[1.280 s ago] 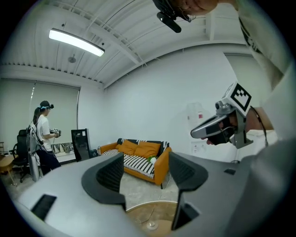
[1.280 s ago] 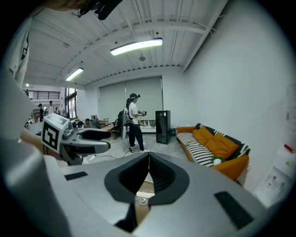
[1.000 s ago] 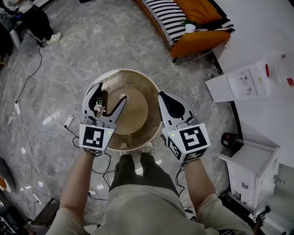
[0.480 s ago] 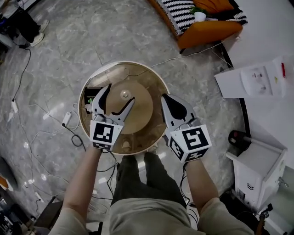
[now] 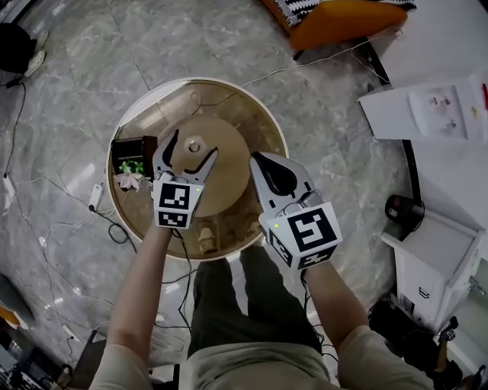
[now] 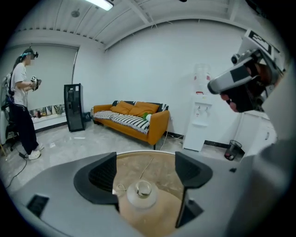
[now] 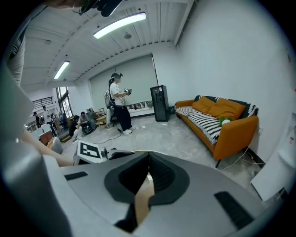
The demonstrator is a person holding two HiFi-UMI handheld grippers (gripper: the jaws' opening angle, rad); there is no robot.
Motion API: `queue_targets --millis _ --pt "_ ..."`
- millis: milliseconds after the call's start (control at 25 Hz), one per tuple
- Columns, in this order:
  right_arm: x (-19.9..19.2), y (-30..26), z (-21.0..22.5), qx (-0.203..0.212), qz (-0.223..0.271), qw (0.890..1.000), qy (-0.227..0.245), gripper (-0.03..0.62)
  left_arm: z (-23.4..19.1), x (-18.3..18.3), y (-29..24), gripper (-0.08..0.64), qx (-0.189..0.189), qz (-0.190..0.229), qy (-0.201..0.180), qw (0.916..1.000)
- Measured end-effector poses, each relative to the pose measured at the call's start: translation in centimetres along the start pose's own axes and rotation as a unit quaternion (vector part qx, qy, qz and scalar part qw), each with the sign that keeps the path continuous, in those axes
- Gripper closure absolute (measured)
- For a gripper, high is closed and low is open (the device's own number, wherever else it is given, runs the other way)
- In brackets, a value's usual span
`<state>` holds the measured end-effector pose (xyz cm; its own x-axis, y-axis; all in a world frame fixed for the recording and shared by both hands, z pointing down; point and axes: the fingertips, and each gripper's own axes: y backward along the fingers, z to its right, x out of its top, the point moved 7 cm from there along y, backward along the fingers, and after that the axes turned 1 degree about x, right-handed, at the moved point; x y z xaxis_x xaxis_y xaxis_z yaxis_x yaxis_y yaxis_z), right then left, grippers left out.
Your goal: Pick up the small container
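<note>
The small container [image 5: 194,144] is a clear squat jar with a round lid, standing on the raised disc at the middle of the round wooden table [image 5: 268,120]. My left gripper [image 5: 193,146] has a jaw on either side of the jar, and the jaws are opening; the pads do not touch it. In the left gripper view the container [image 6: 142,193] stands low between the two dark pads of the left gripper [image 6: 145,167]. My right gripper [image 5: 264,162] hovers over the disc's right edge, shut and empty. In its own view the right gripper [image 7: 148,160] shows its pads pressed together.
A dark box with a small flowering plant [image 5: 128,158] stands on the table's left. A small pale object [image 5: 204,237] lies near the table's front rim. Cables run over the marble floor. An orange sofa [image 5: 343,14] is beyond, a white counter [image 5: 431,107] at the right.
My left gripper has moved from over the dark box at the table's left to the central disc, and now straddles the container with wider jaws. The right gripper stayed shut.
</note>
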<state>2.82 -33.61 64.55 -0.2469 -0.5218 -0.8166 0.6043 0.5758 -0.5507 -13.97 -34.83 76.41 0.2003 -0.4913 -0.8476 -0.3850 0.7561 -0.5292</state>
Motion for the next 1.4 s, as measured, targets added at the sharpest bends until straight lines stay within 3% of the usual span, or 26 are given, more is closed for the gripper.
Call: queue_targets --millis 360,520,720,840,1080,1400 --pt "-5.9 -3.6 1.2 0.001 -0.033 0.999 0.017 0.595 -1.3 -7.2 -6.1 0.189 -0.003 -0.038 0.014 0.9992" --pt "-8.2 -4.3 1.4 0.002 -0.046 0.999 0.014 0.595 -1.0 -9.1 -7.3 0.189 0.0 -0.05 0.033 0.9982" --pt "-9.9 -4.0 1.6 0.002 -0.055 0.998 0.013 0.595 -0.6 -10.2 -8.7 0.19 0.019 -0.07 0.031 0.9969" --pt "-10.3 -3.8 1.5 0.004 -0.057 0.998 0.013 0.595 -0.8 -10.1 -8.9 0.206 0.034 -0.076 0.031 0.9961" --pt "-9.5 -2.6 1.0 -0.001 -0.055 0.998 0.014 0.595 -0.2 -9.4 -7.1 0.212 0.021 -0.088 0.006 0.9959" --pt "-3.0 2.4 -0.2 -0.011 -0.03 0.999 0.033 0.595 1.0 -2.4 -0.8 0.212 -0.006 -0.07 0.0 0.9975"
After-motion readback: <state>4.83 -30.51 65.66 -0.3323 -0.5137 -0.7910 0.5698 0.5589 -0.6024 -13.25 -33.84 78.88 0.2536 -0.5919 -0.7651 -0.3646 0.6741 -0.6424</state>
